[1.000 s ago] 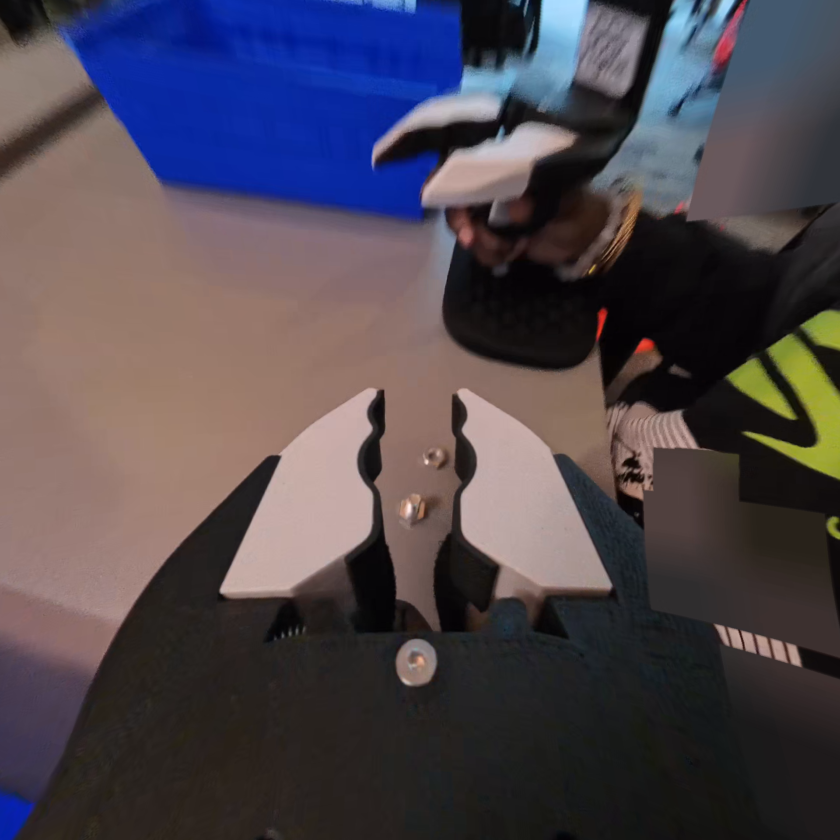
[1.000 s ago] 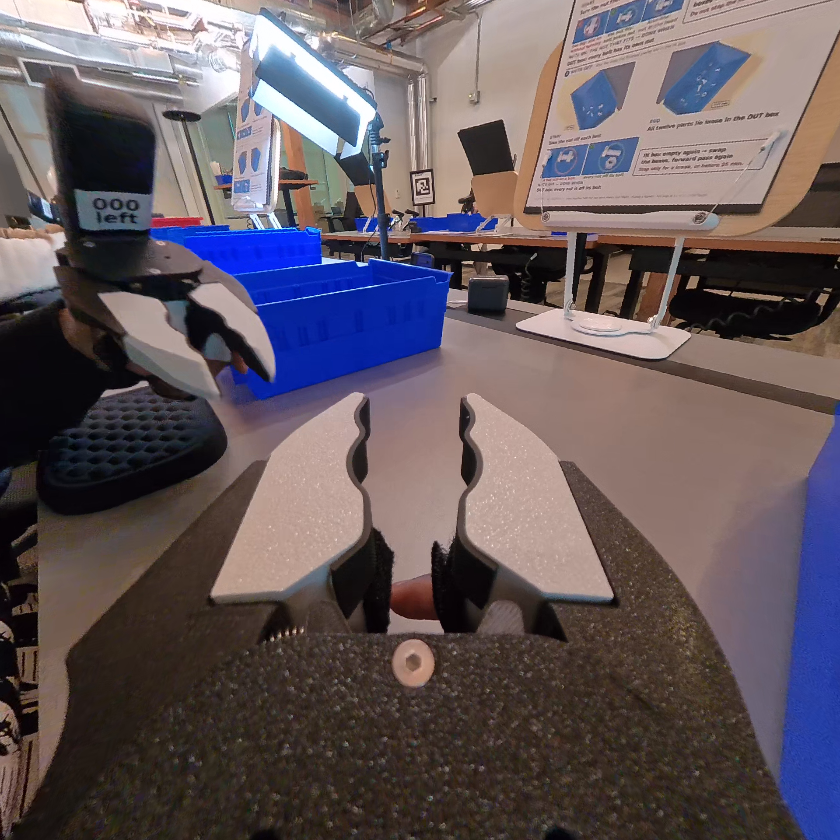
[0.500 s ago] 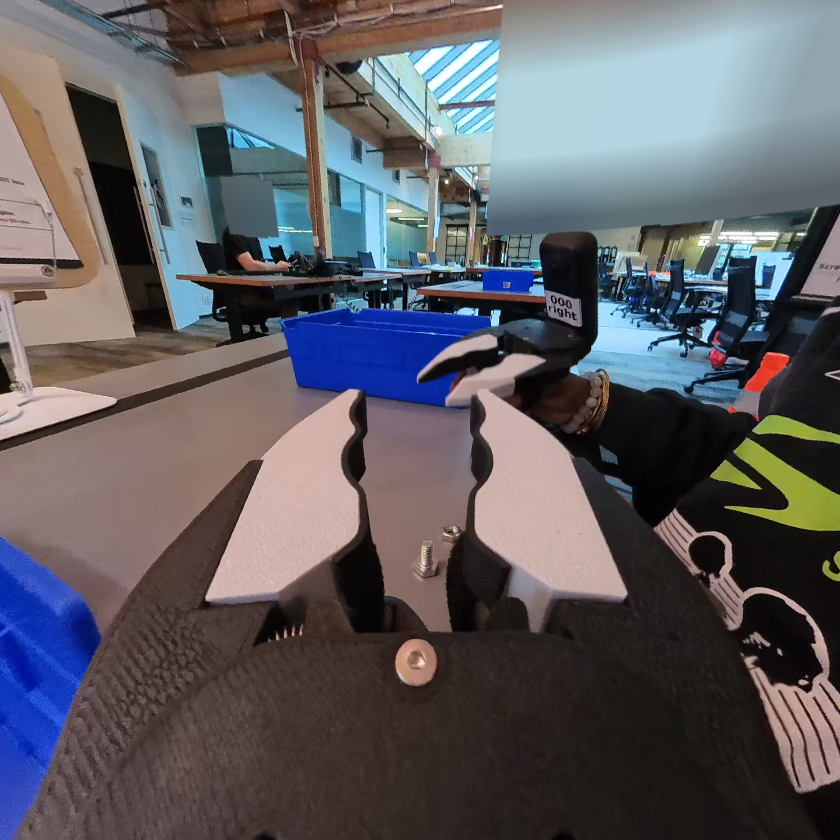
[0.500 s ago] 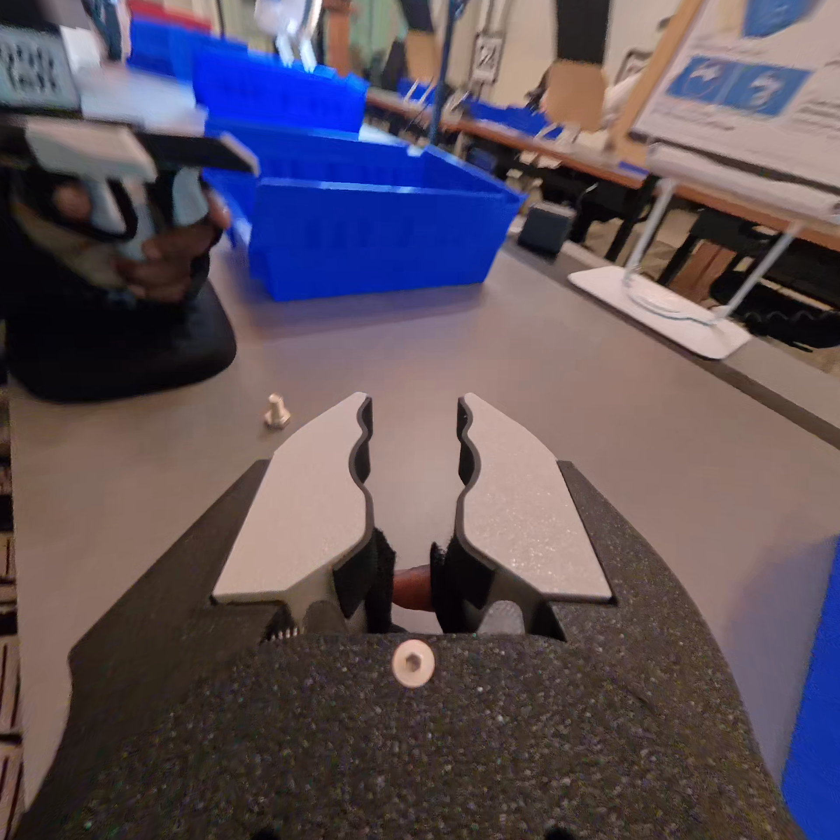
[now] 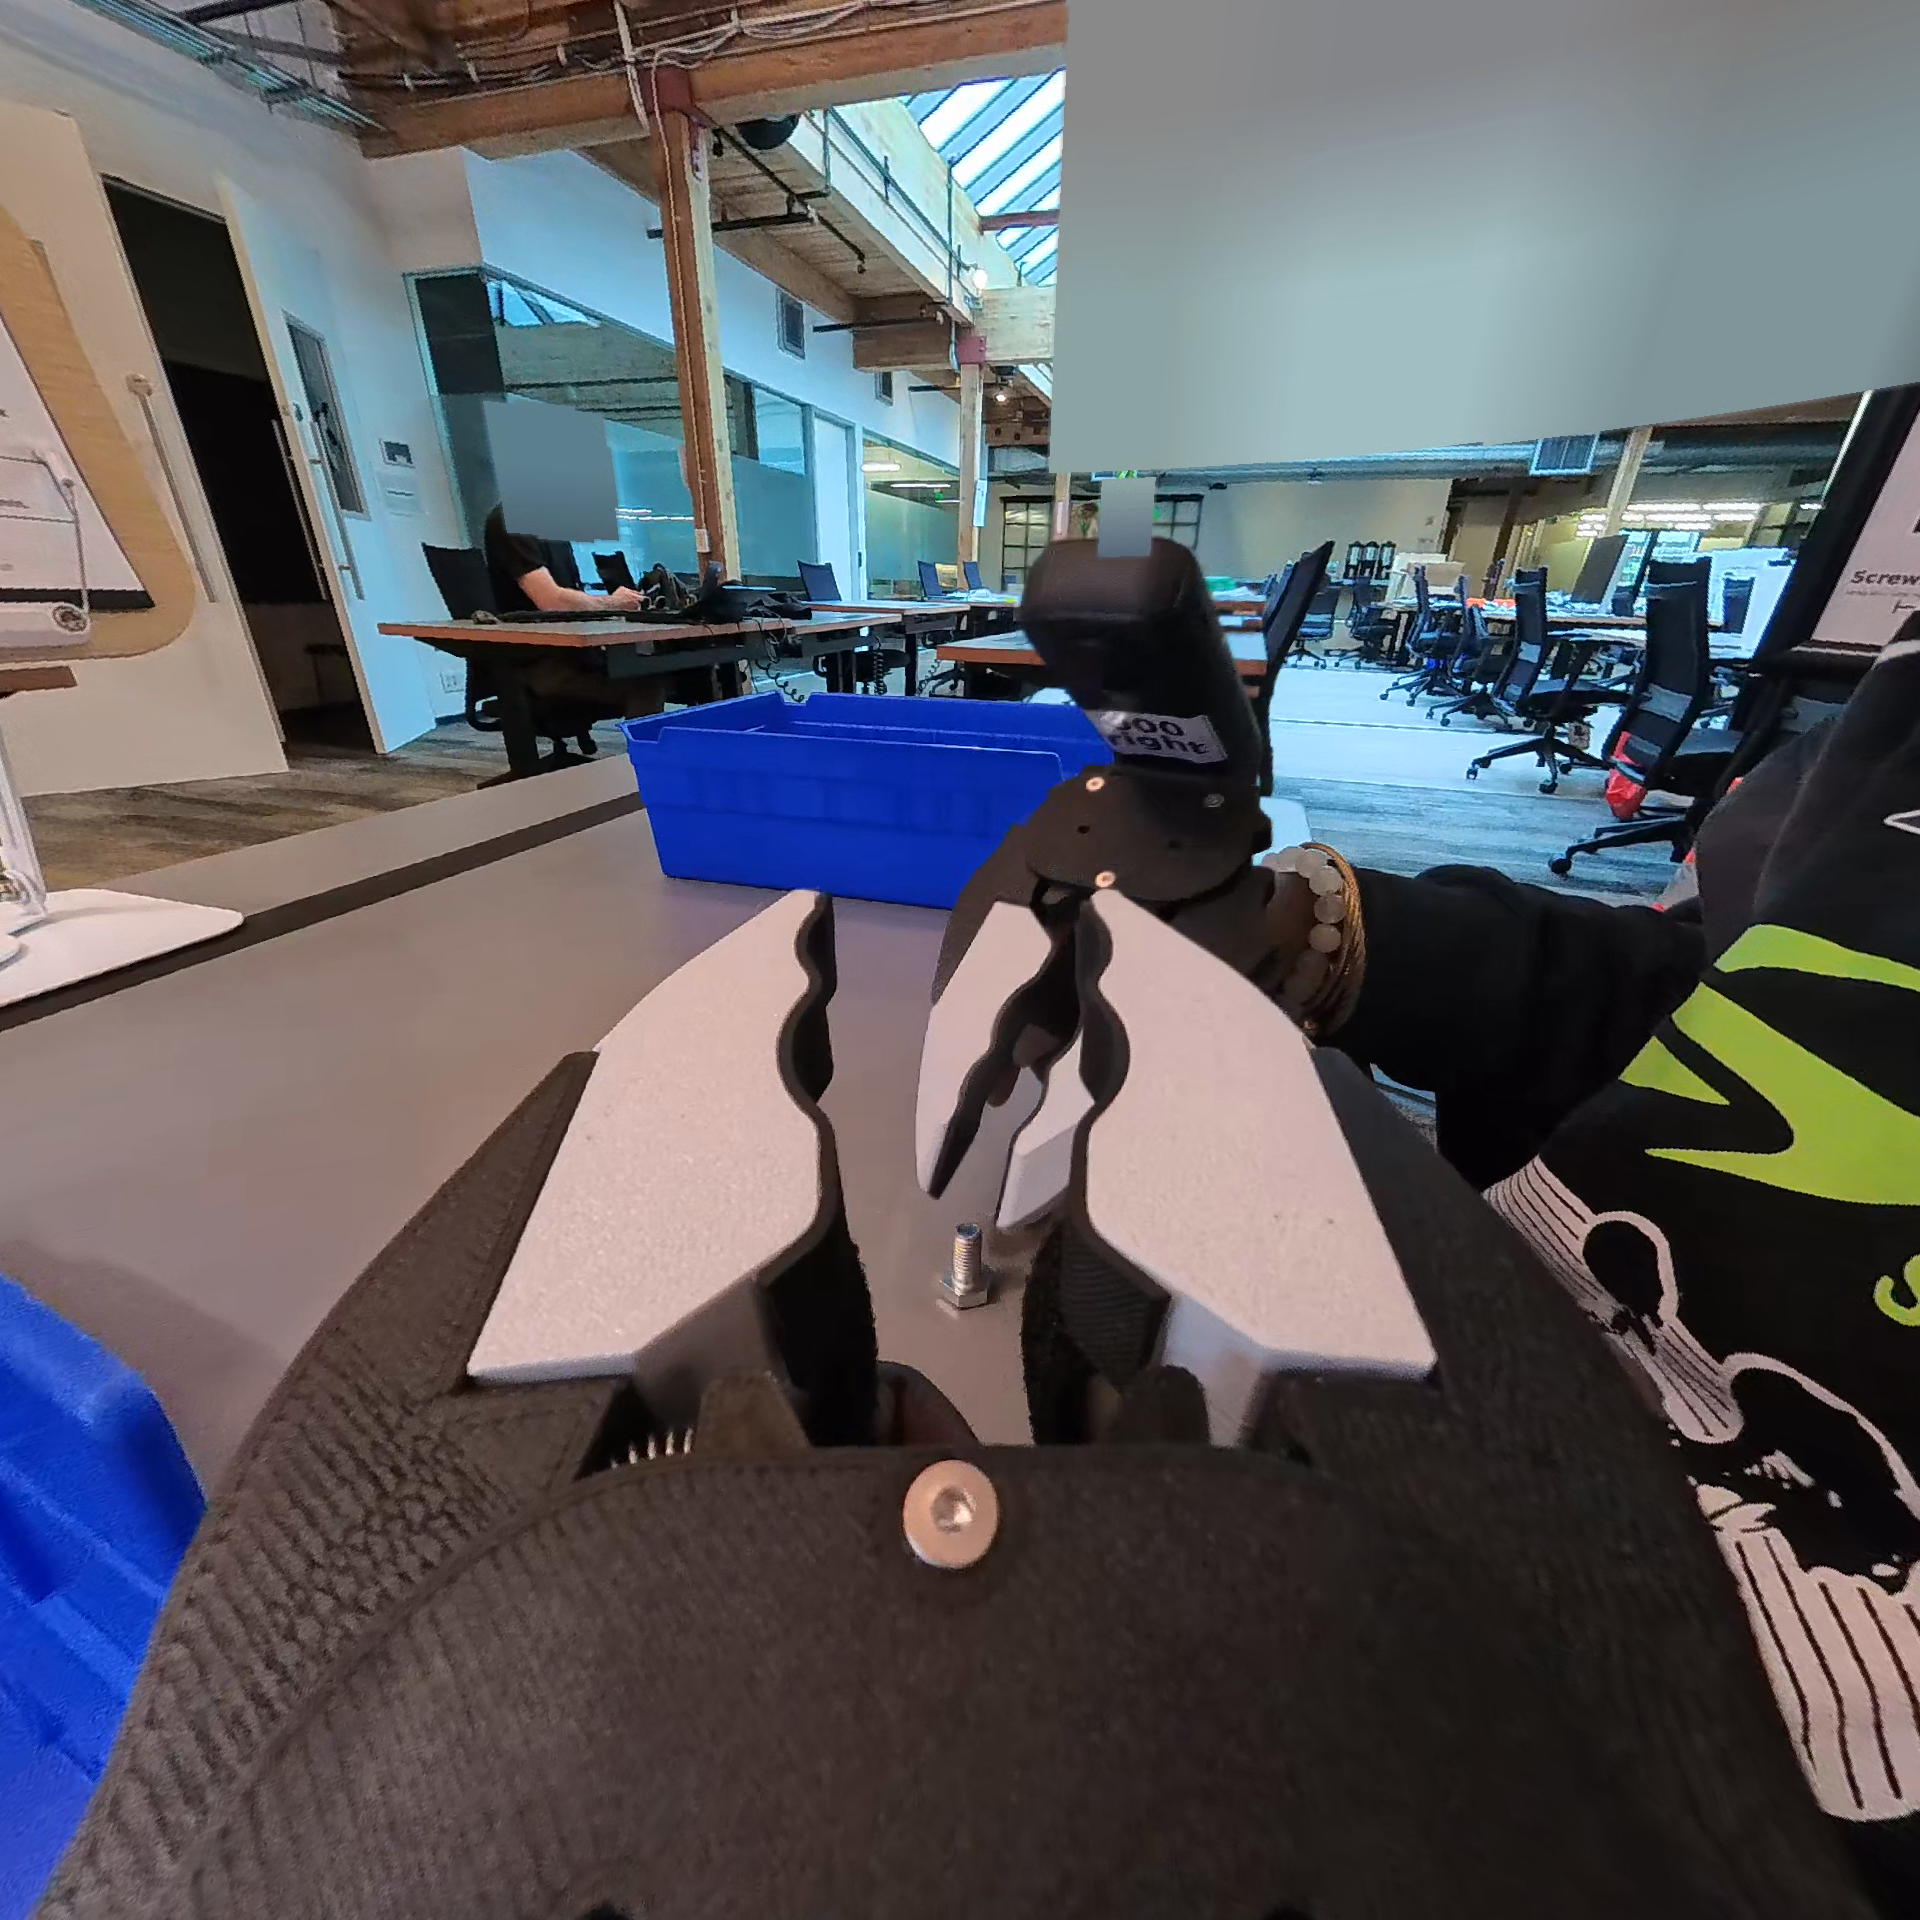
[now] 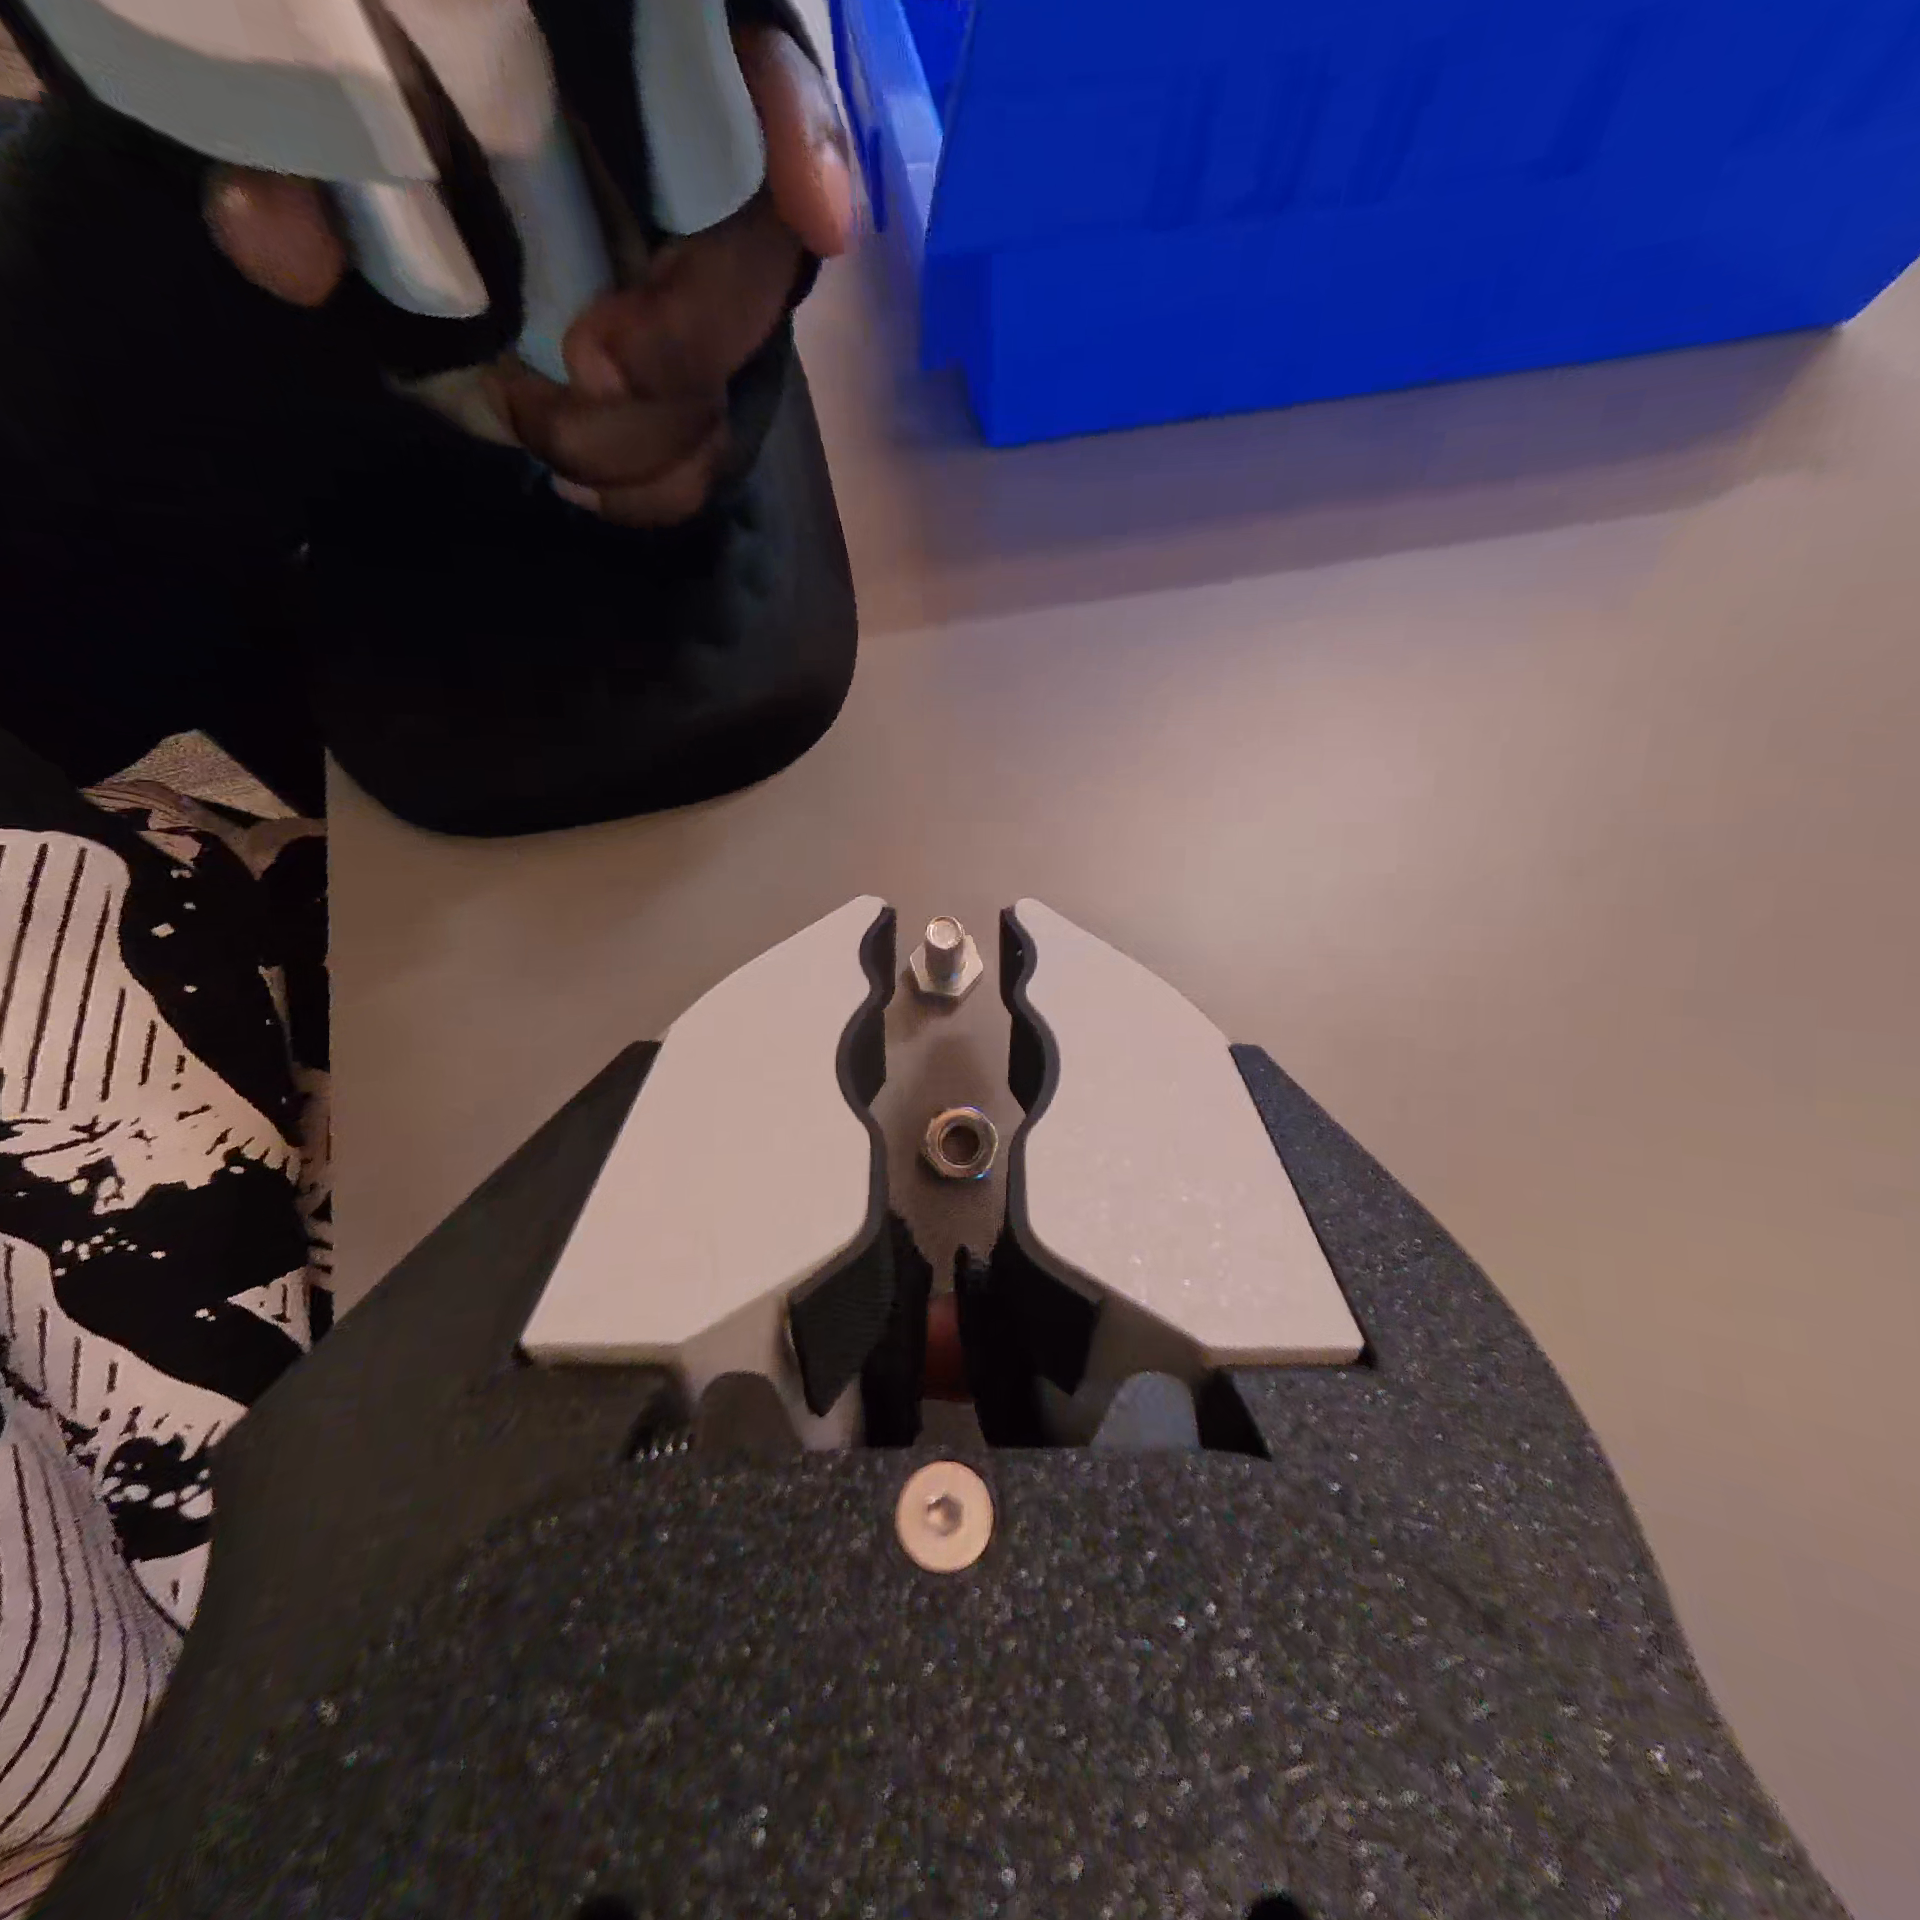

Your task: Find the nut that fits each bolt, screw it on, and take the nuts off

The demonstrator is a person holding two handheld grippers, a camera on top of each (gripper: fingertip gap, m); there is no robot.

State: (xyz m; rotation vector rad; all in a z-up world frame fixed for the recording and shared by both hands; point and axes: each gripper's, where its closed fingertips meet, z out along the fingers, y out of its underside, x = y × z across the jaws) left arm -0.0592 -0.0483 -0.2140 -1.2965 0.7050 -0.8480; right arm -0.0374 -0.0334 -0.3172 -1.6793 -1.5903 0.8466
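Bolt (image 6: pixel 945 964) beyond nut (image 6: pixel 958 1141) — both on table (image 6: pixel 1455 831)

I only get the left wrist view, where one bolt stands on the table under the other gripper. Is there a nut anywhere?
Observer: Yes. The right wrist view shows a nut lying flat on the table, hole up, apart from the bolt.
Operator: Is that gripper holding either one?
Observer: No. The right gripper is open. Both pieces sit loose between its fingers, the bolt at the tips and the nut further in.
Operator: Anything else near them?
Observer: A black pad lies on the table beyond the bolt, below the left hand.
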